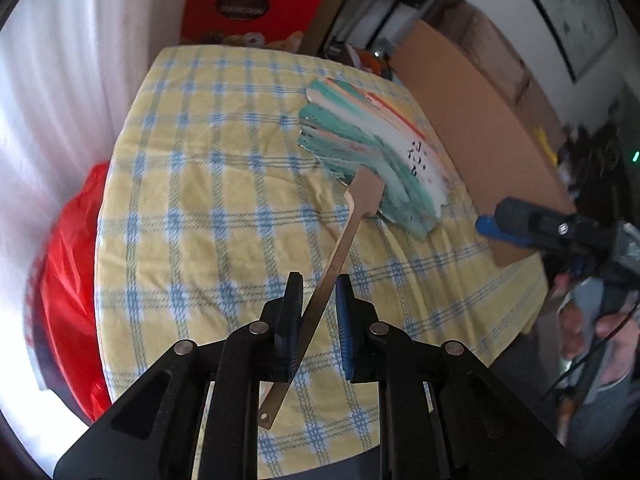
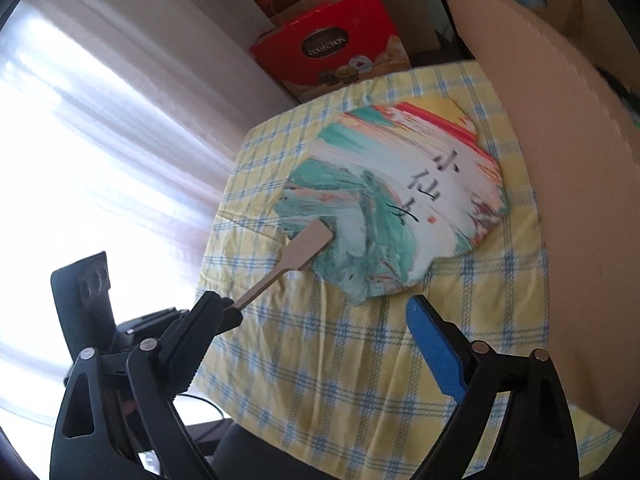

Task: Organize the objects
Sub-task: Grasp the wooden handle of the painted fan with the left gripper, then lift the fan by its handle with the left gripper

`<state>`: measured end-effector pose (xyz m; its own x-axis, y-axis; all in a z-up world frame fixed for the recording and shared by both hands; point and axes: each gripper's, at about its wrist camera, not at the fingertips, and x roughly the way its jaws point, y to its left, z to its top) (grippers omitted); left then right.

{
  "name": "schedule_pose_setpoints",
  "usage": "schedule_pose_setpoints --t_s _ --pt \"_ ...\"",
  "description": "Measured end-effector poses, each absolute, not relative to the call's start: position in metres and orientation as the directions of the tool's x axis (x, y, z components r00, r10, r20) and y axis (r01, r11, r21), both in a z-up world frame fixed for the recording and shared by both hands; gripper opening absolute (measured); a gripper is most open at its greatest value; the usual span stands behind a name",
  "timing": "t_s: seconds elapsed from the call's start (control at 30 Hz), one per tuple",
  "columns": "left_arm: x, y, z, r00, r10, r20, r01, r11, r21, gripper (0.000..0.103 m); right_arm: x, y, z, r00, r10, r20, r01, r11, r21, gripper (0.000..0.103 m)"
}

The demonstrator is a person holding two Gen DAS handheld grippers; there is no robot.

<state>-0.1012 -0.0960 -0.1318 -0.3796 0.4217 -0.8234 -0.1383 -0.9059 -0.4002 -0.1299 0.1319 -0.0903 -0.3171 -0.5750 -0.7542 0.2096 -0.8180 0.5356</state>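
Holding the fan (image 1: 372,152) by its handle (image 1: 320,284) with left fingers (image 1: 290,312) — right fingers (image 2: 436,348) wide, empty. Next: lift it off the table (image 1: 208,200) — gently.

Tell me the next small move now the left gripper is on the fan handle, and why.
Probably lift the fan slightly. The left gripper looks closed on its wooden handle, the paddle lies on the checked cloth, and the right gripper stands open, holding nothing.

The left gripper (image 1: 318,300) points steeply down, its fingers (image 1: 290,312) nearly together; the right gripper (image 2: 320,320), likewise tilted down, holds its fingers (image 2: 434,344) spread wide.
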Motion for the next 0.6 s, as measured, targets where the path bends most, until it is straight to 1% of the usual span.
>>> schedule_pose_setpoints --t_s 0.1,0.23,0.3,0.43,0.6 --pt "-0.101 -0.105 -0.136 -0.369 0.441 -0.818 -0.105 -0.894 -0.435 0.015 -0.131 0.136 -0.1 -0.293 -0.588 -0.754 0.151 -0.807 0.57 0.087" --pt "-0.101 -0.114 -0.141 -0.344 0.474 -0.81 -0.072 -0.874 -0.481 0.015 -0.133 0.134 -0.113 -0.286 -0.591 -0.755 0.113 -0.803 0.586 0.074" --pt "-0.099 -0.116 -0.143 -0.334 0.489 -0.806 -0.057 -0.864 -0.501 0.015 -0.136 0.132 -0.118 -0.291 -0.588 -0.755 0.093 -0.803 0.589 0.07" --pt "-0.096 -0.115 -0.142 -0.312 0.536 -0.784 -0.044 -0.833 -0.552 0.013 -0.144 0.132 -0.127 -0.287 -0.58 -0.762 0.057 -0.805 0.591 0.068" --pt "-0.095 -0.111 -0.133 -0.301 0.586 -0.752 -0.054 -0.798 -0.6 0.011 -0.147 0.129 -0.126 -0.295 -0.586 -0.755 0.055 -0.799 0.599 0.068"
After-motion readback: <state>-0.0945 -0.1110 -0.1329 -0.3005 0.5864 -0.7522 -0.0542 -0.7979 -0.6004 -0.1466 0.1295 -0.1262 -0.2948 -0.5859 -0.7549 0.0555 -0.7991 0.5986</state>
